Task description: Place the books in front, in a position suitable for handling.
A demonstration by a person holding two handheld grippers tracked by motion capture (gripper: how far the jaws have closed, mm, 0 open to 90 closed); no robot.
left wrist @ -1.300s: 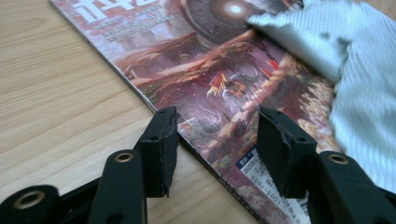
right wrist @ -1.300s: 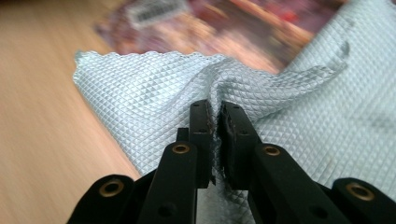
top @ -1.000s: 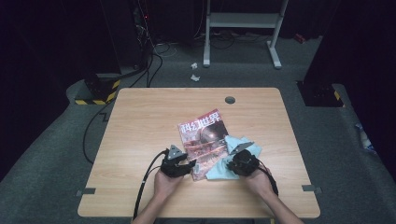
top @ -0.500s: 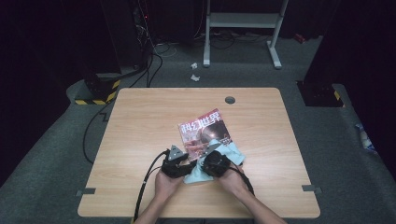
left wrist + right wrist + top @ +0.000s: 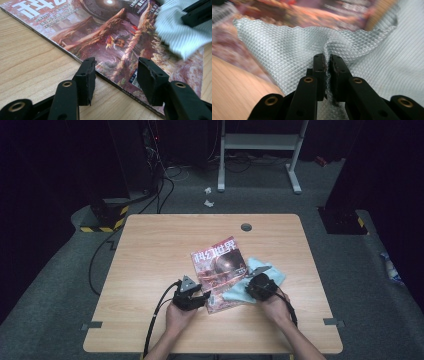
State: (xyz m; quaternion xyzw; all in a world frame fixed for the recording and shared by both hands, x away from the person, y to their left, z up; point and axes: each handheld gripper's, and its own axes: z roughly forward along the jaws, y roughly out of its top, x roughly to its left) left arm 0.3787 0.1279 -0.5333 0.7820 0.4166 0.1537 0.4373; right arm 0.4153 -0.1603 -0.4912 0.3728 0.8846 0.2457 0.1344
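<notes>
Starting at the left of the magazine [image 5: 220, 272], I have my left gripper [image 5: 115, 75] resting low at its near-left corner, jaws standing about halfway apart with nothing pinched; in the left gripper view one black jaw sits on the bare table [image 5: 150, 245] just off the cover's edge and the other over the printed cover, so the corner lies in the gap between them. The magazine itself lies face up and skewed near the middle of the table. Just right of the magazine, the pale blue cloth [image 5: 294, 42] overlaps its right edge and spills onto the wood. My right gripper [image 5: 326, 65] has its jaws nearly together, clamped on a raised fold of that cloth, beside the magazine's near-right part.
</notes>
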